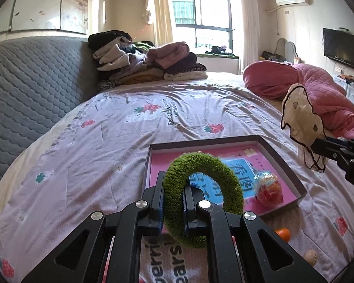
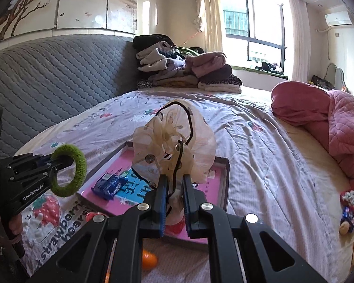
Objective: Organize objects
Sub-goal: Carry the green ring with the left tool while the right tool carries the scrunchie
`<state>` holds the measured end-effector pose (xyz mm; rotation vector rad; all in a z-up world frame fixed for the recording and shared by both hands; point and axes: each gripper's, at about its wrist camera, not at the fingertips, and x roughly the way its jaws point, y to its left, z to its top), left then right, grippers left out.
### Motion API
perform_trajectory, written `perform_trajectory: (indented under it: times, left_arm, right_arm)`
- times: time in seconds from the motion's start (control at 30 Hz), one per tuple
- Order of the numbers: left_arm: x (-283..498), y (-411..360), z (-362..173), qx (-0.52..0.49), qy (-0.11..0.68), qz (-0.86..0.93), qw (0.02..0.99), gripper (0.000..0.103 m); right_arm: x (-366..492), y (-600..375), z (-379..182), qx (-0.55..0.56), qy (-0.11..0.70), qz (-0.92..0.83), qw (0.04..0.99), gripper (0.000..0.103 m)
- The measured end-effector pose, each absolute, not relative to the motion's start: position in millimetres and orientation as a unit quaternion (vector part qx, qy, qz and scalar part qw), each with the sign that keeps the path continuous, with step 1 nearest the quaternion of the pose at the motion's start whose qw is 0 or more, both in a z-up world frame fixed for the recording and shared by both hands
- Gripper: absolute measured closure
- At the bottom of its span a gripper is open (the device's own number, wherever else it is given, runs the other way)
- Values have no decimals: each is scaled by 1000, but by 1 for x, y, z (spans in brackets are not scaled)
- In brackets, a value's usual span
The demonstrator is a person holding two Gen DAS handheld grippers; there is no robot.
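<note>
Fuzzy green fabric hair ring (image 1: 201,198), pinched on edge in the closed left gripper (image 1: 173,202), standing upright with most of its loop above and ahead of the fingertips. Held clear of the bed, probably for carrying rather than sliding across the sheet. Cream sheer frilled scrunchie with black trim (image 2: 174,146), clamped by its gathered base in the closed right gripper (image 2: 174,200), ruffles ballooning up past the fingertips.

Just below and ahead of both grippers, a shallow dark-rimmed cardboard box lid (image 1: 280,155) lined with a pink and blue printed sheet, lying flat on the lilac strawberry-print bedsheet (image 1: 111,127). Inside it, a foil-wrapped egg-shaped toy (image 1: 267,188) toward the right-hand corner and a blue snack wrapper (image 2: 109,185) on the left-hand side; middle of the lid largely free, apparently the spot for both hair pieces. Low walls, so only a small clearance looks needed before lowering.

Nearer than the lid, under the grippers, a small orange ball (image 2: 149,260) loose on the sheet.

Beyond the lid, open sheet with plenty of room. Farther off, a pink quilted blanket (image 2: 337,127) heaped to the right and a stack of folded clothes (image 1: 148,63) by the grey quilted headboard (image 1: 30,89), both well apart from the work.
</note>
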<state>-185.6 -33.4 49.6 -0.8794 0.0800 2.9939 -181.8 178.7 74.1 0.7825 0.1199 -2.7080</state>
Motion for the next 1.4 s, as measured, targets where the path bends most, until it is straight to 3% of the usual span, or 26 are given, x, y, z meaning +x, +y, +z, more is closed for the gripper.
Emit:
perform_trajectory:
  times: [0.6,1.4]
  left_arm:
    - [-283,-28,59,-313,3,950,5,92]
    - [-383,-32,-20,-429,-1,903,2,92]
  right_arm:
    - [-262,180,72,282,55,-944,165,91]
    - [-340,188,-6,393,56,-902,168,91]
